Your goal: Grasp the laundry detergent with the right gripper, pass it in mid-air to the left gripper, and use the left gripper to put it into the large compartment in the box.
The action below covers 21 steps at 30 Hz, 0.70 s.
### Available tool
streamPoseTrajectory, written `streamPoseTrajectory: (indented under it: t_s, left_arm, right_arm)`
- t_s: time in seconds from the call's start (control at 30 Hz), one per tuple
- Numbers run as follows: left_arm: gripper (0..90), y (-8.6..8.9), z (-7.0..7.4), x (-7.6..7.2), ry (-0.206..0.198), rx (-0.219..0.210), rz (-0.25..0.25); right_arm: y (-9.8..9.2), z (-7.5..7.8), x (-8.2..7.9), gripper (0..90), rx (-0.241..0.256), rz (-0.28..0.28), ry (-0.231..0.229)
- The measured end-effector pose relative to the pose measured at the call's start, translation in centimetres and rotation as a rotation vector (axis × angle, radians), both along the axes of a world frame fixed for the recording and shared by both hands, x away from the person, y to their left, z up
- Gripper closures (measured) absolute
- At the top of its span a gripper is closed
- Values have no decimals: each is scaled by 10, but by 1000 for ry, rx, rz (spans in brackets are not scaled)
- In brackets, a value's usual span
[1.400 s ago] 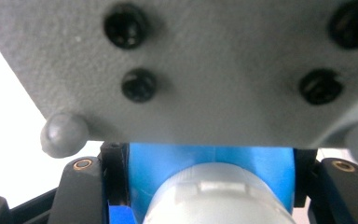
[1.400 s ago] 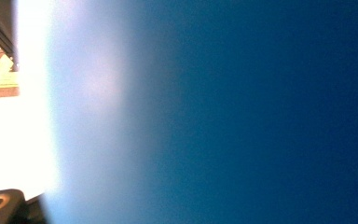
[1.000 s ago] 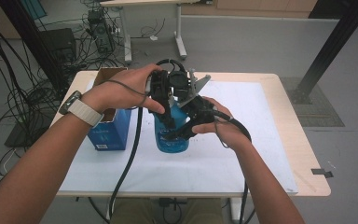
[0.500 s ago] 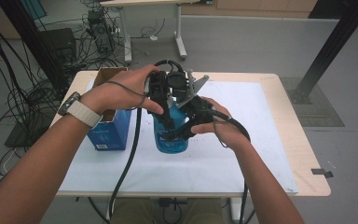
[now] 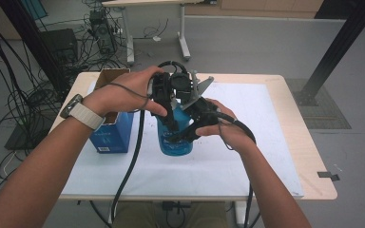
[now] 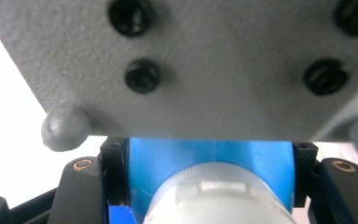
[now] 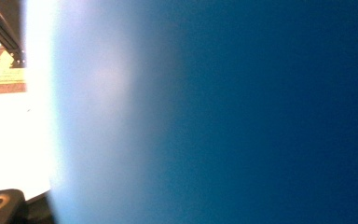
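Two hand-held grippers meet over one blue bottle (image 5: 176,137) at the middle of the tabletop (image 5: 275,142). The left hand-held gripper (image 5: 168,116) comes down from above, and in the left gripper view its black jaws stand on either side of the bottle's blue shoulder, with the whitish cap (image 6: 219,198) rising between them — the jaws sit against the blue plastic, clamped on the bottle near its neck. A grey plate (image 6: 205,60) of the other tool lies close across the upper part of that view. The right hand-held gripper (image 5: 192,130) presses in at the bottle's side just below and to the right of the left one; in the right gripper view the blue wall (image 7: 242,112) is so near that it blurs, and whether these jaws are apart or closed on the bottle I cannot tell. The bottle stands upright on a white sheet (image 5: 247,161) that covers most of the tabletop. Just to the left of the left hand-held gripper, close beside the bottle, stands a blue carton (image 5: 111,135) with its brown flaps open — the person's left hand (image 5: 123,92), with a pale watch strap (image 5: 83,114) at the wrist, reaches across above it.
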<state>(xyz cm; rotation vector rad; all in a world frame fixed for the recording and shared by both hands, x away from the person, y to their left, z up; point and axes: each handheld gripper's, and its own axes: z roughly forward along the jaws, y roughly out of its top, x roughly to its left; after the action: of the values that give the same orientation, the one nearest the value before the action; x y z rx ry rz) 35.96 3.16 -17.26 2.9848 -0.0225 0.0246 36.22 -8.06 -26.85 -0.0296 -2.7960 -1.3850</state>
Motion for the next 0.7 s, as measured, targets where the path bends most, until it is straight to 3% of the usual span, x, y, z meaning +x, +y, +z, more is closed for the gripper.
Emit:
streamPoseTrajectory:
  t_s: [0.7]
  left_arm:
    - [378,1,0,0,-3,-7,-1]
  right_arm:
    - [0,0,1,438,-1,5,-7]
